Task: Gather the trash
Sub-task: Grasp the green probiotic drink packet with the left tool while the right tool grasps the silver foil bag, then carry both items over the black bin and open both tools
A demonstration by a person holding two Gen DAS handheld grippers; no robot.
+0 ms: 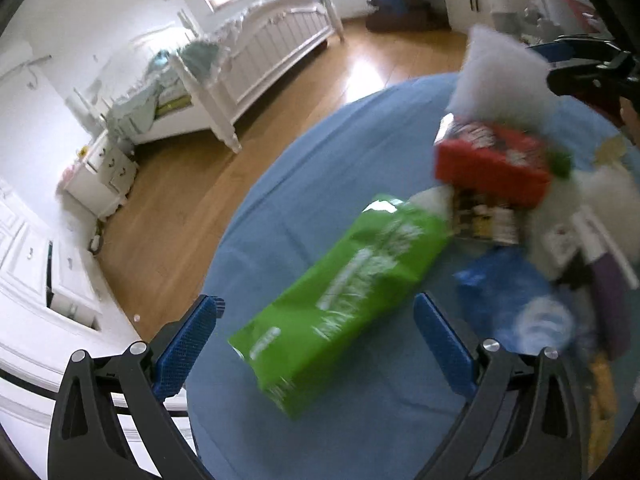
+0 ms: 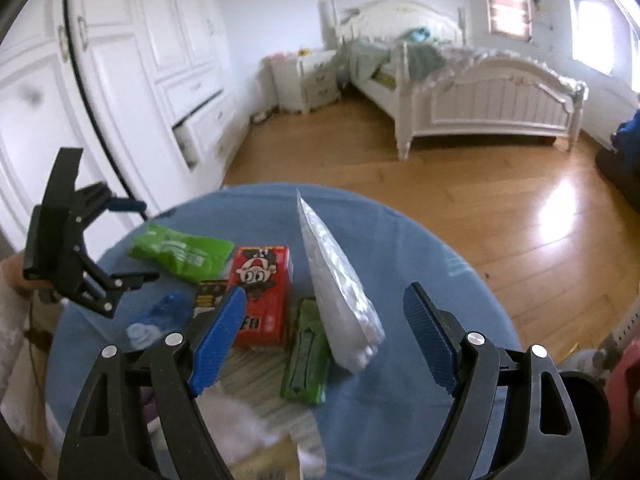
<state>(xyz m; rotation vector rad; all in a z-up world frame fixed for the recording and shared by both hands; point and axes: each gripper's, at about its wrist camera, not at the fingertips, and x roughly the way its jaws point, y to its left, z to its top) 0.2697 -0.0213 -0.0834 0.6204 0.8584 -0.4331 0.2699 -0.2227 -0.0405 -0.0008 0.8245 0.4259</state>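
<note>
Both the left tool (image 1: 316,344) and right tool (image 2: 324,340) gape, gripping nothing. Only the right wrist view shows a white packet (image 2: 340,288) just beside the red box (image 2: 262,292) on the worktop (image 2: 420,400); the green bag (image 1: 344,288) lies near that box.

Round table with blue cloth (image 2: 420,264). On it: green bag (image 1: 344,292), red carton (image 2: 262,294), small green pack (image 2: 306,356), crumpled blue bottle (image 2: 160,320), white foil pouch (image 2: 340,288) standing on edge, black-yellow box (image 1: 486,218) partly under the carton.
</note>
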